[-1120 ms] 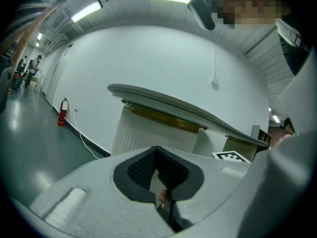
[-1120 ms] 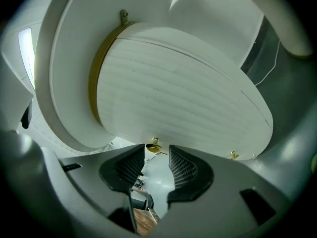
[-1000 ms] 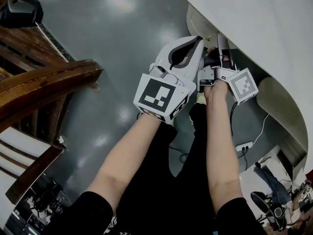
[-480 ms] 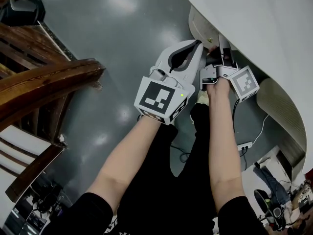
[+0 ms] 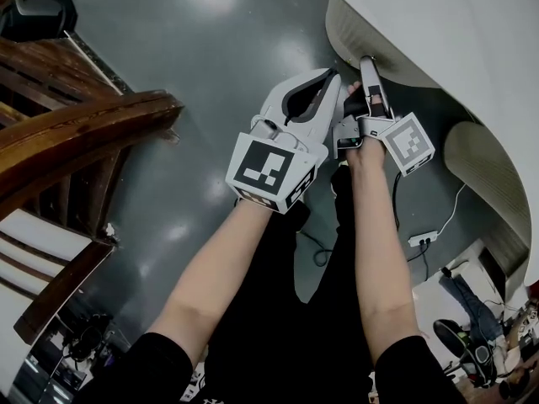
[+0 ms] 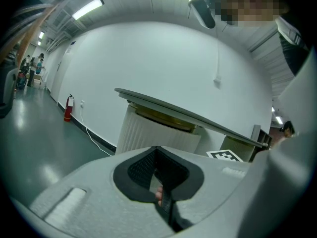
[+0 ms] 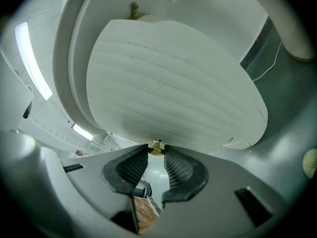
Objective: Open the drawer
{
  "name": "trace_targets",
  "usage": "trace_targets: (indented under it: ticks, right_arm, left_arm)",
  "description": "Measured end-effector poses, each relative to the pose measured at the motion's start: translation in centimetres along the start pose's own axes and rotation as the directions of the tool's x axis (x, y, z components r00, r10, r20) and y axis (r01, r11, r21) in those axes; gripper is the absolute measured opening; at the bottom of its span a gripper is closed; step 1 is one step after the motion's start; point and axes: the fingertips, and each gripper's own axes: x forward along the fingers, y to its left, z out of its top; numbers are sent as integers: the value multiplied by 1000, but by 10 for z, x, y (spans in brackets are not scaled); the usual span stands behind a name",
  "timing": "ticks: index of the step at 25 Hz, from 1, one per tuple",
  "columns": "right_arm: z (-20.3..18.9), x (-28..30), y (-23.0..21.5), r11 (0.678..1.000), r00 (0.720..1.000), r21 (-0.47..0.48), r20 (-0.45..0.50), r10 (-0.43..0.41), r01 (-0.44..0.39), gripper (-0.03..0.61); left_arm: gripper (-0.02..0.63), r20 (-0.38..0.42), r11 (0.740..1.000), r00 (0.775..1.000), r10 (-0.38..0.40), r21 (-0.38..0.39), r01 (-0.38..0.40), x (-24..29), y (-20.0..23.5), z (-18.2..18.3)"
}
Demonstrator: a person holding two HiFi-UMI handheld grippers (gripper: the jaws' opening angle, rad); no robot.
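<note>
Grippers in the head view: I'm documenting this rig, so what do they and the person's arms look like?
Both the left gripper and right gripper have smooth white moulded shells. Each carries a cube with black-and-white square markers. The jaws are lined with dark textured pads. The person wears black short sleeves.

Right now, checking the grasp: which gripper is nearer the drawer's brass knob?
Right. The right gripper has just closed on the brass knob; the left gripper, shut, hangs beside it.
</note>
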Motion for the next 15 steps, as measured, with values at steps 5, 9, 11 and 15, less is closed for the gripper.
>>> trace_targets:
  ticks: [5, 9, 11, 15]
  right_arm:
    - [-30, -21, 6, 1000, 999, 0, -34, -15, 15, 110]
    - [-51, -37, 7, 999, 998, 28, -62, -24, 26, 110]
    - [-62, -45, 8, 999, 997, 36, -75, -28, 31, 110]
    - [-79, -60, 9, 998, 995, 36, -96, -39, 42, 109]
  left_arm:
    - [8, -16, 1000, 1000, 2, -6, -2, -24, -9, -4]
    - [8, -25, 1000, 1000, 12, -11, -13, -41, -14, -7]
    - [8, -29, 1000, 999, 16, -14, -17, -51, -17, -9]
    - [8, -41, 1000, 999, 24, -18, -25, -69, -25, -14]
